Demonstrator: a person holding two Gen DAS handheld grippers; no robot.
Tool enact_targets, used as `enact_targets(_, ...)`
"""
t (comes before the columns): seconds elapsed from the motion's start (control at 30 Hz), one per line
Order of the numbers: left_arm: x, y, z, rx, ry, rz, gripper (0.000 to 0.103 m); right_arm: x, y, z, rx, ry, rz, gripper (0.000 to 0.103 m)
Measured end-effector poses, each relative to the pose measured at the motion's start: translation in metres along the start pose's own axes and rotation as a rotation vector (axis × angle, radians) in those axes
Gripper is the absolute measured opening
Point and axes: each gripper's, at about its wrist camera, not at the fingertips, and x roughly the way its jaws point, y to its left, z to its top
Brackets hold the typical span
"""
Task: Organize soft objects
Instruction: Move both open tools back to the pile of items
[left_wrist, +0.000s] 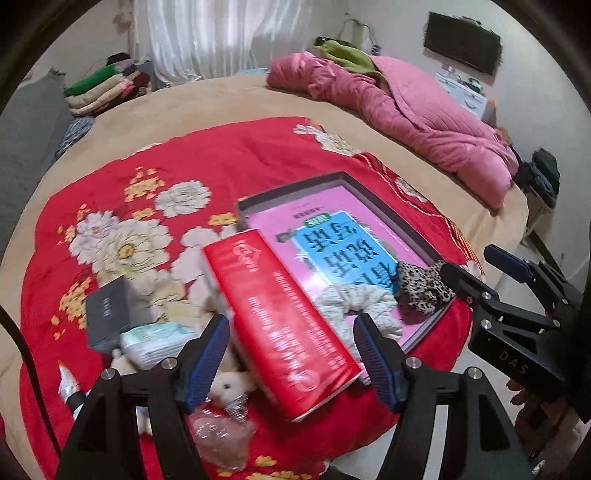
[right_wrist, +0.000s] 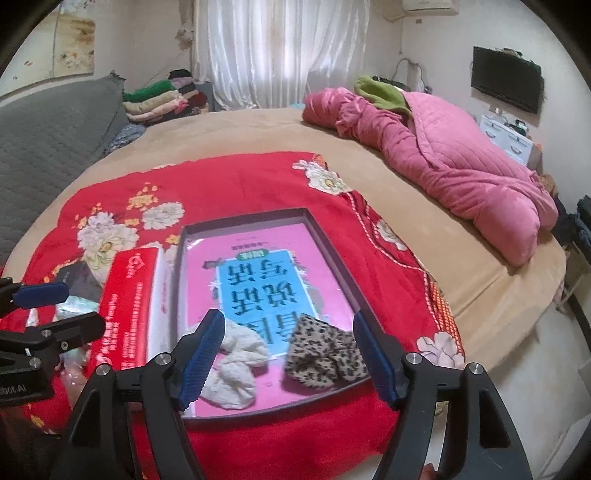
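A dark tray (right_wrist: 334, 236) with a pink and blue book cover inside lies on the red floral blanket (right_wrist: 240, 184). A cream scrunchie (right_wrist: 236, 363) and a leopard scrunchie (right_wrist: 325, 354) lie in its near end; both also show in the left wrist view, cream (left_wrist: 354, 306) and leopard (left_wrist: 423, 284). My right gripper (right_wrist: 288, 354) is open above them, holding nothing. My left gripper (left_wrist: 291, 358) is open with a red box (left_wrist: 280, 325) between its fingers, seemingly loose. A small plush toy (left_wrist: 227, 386) and a clear wrapped item (left_wrist: 221, 439) lie below it.
A grey box (left_wrist: 109, 314), a tissue pack (left_wrist: 155, 341) and a tube (left_wrist: 68, 386) lie left of the red box. A pink quilt (right_wrist: 461, 166) lies at the far right of the bed. Folded clothes (right_wrist: 159, 99) are stacked at the back left.
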Motion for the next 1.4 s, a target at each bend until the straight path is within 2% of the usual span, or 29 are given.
enact_targets(0.4,-0.036,0.081,-0.019,-0.134,-0.042,0.070,0.069,-0.022,0.056,0.011,-0.072,-0.041,0.075,0.074)
enact_targets(0.7,-0.079,0.145,-0.028,-0.221,-0.098,0.128,0.069,-0.043,0.093,0.021,-0.108,-0.090,0.128,0.074)
enact_targets(0.97,-0.106,0.185,-0.039,-0.273,-0.125,0.181,0.069,-0.059,0.119,0.023,-0.143,-0.116,0.177,0.074)
enact_targets(1.4,-0.116,0.231,-0.074,-0.348,-0.091,0.246,0.069,-0.062,0.168,-0.010,-0.231,-0.042,0.326,0.074)
